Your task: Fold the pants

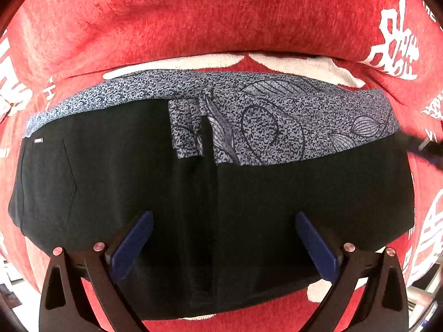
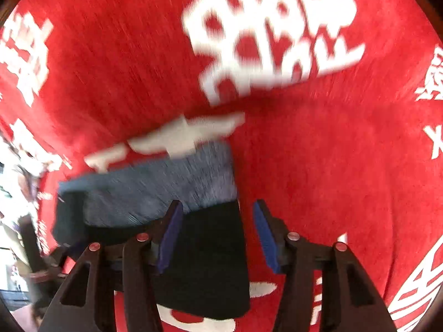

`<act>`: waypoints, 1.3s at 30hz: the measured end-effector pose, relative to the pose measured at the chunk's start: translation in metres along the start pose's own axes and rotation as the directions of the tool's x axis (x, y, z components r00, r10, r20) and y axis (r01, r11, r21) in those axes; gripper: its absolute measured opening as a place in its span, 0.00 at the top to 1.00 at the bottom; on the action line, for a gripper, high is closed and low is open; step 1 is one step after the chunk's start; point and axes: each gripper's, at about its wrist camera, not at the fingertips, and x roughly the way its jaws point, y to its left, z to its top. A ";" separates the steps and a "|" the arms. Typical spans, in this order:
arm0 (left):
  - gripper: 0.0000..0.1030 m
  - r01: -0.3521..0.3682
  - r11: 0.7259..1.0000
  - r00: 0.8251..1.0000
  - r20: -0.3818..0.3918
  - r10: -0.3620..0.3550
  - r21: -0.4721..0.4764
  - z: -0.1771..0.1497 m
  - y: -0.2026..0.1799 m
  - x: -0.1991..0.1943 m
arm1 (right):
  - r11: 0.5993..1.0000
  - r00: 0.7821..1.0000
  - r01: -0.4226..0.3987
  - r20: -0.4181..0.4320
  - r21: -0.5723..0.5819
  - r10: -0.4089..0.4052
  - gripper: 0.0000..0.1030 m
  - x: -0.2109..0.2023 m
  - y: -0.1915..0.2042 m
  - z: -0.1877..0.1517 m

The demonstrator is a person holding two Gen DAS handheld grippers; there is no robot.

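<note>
1. Black pants (image 1: 116, 182) lying folded on the red cloth (image 1: 193, 13), with a patterned blue-grey lining band (image 1: 263, 127) turned out along the far edge and a small metal tag near the far-left corner.
2. Left gripper (image 1: 224, 238) hanging over the near part of the bundle, jaws spread wide, nothing pinched between the blue pads (image 1: 133, 246).
3. Right gripper (image 2: 218, 235) over the right end of the pants (image 2: 210, 254), jaws parted, black fabric lying between the pads (image 2: 170, 238) but not pressed by them; released, by the look of it.
4. Step in hand, judged: setting down the last fold and letting go. Best done by lifting both tools straight up off the cloth so no pad drags an edge, then checking that near and far edges line up before any further fold.
5. Worth watching: the loose lining flap near the middle, likely to bunch if caught.
6. Surface: soft red textile with large white printed characters (image 2: 271, 33), slightly rumpled beyond the far edge of the pants.
7. Room: barely visible; only blurred clutter at the left rim of the right wrist view, too unclear to name.
</note>
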 end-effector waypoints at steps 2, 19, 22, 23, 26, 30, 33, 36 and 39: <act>0.00 -0.007 1.000 1.000 -0.009 0.007 0.004 0.001 -0.002 0.002 | 1.000 0.997 -0.003 -0.072 0.018 0.005 0.44 0.020 0.001 -0.013; 0.00 -0.006 1.000 1.000 -0.018 0.005 -0.011 0.003 -0.001 0.003 | 0.995 0.998 0.020 -0.058 0.102 -0.014 0.38 -0.021 -0.013 -0.054; 0.00 -0.005 1.000 1.000 -0.022 0.005 -0.011 0.003 0.000 0.003 | 0.989 0.998 0.005 -0.058 0.147 0.003 0.36 -0.031 -0.018 -0.066; 0.00 -0.005 1.000 1.000 -0.025 0.005 -0.011 0.004 0.000 0.003 | 0.988 0.998 0.005 -0.058 0.156 0.004 0.35 -0.034 -0.019 -0.070; 0.00 -0.008 1.000 1.000 -0.029 0.007 -0.009 0.005 0.000 0.005 | 0.982 0.998 -0.001 -0.056 0.190 0.012 0.34 -0.043 -0.021 -0.086; 0.00 -0.010 1.000 1.000 -0.027 0.010 -0.009 0.007 -0.002 0.006 | 0.968 0.997 -0.010 -0.066 0.249 0.027 0.31 -0.055 -0.026 -0.108; 0.00 -0.009 1.000 1.000 -0.022 0.008 -0.010 0.007 -0.003 0.006 | 0.960 0.997 -0.006 -0.075 0.279 0.028 0.26 -0.066 -0.030 -0.127; 0.00 0.005 1.000 1.000 -0.020 -0.005 -0.014 0.007 -0.001 0.007 | 0.957 0.996 0.018 -0.089 0.290 0.008 0.23 -0.077 -0.034 -0.143; 0.00 0.027 1.000 1.000 -0.015 -0.027 -0.015 0.005 0.002 0.007 | 0.954 0.995 0.052 -0.099 0.296 -0.023 0.22 -0.081 -0.036 -0.153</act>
